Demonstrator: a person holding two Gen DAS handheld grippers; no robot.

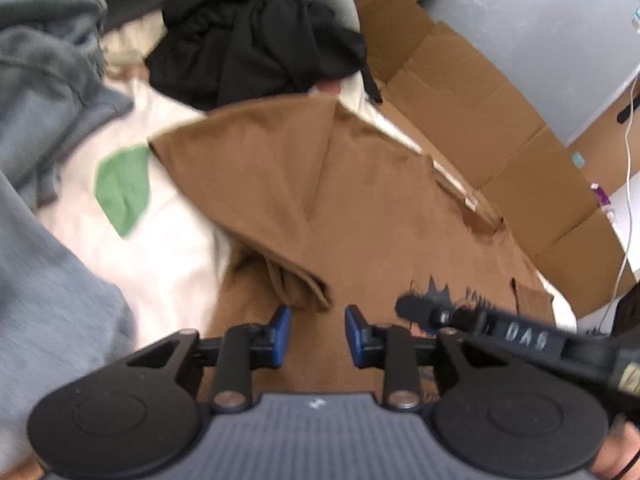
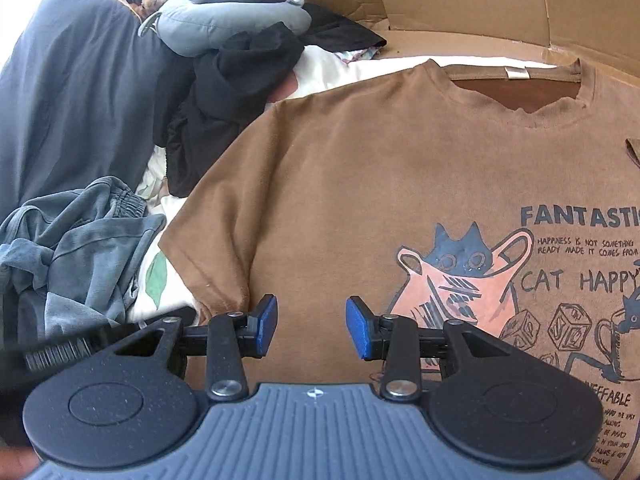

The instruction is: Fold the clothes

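Here your brown cotton T-shirt (image 2: 340,184) lies spread face up on the white sheet with green leaf shapes (image 1: 132,208), its collar (image 2: 516,76) toward the flattened brown cardboard (image 2: 460,4) at the far edge. The chest print shows a dark cat in a pink pot with the words "FANTASTIC" and "CAT HAPPY". In the left wrist view one sleeve (image 1: 256,184) is folded inward over the body, leaving a bunched corner of cloth just ahead of the fingers.

Your left gripper (image 1: 318,334) hangs over the shirt with its blue pads (image 1: 282,330) parted and nothing between them; the cloth lies below the gap, and the bunched corner sits just beyond the left pad. Whether the tips touch the fabric you cannot tell.

Your right gripper (image 2: 312,326) likewise stands with jaws apart and empty, above the shirt's body just beside the cat print, the sleeve hem to its left. Its black frame shows in the left view, reaching in from the right over the print.

Beyond the shirt, a crumpled black garment (image 2: 236,92) lies near the shoulder, a grey neck pillow (image 2: 224,20) behind it, and a heap of grey-blue clothes (image 2: 68,248) to the left.
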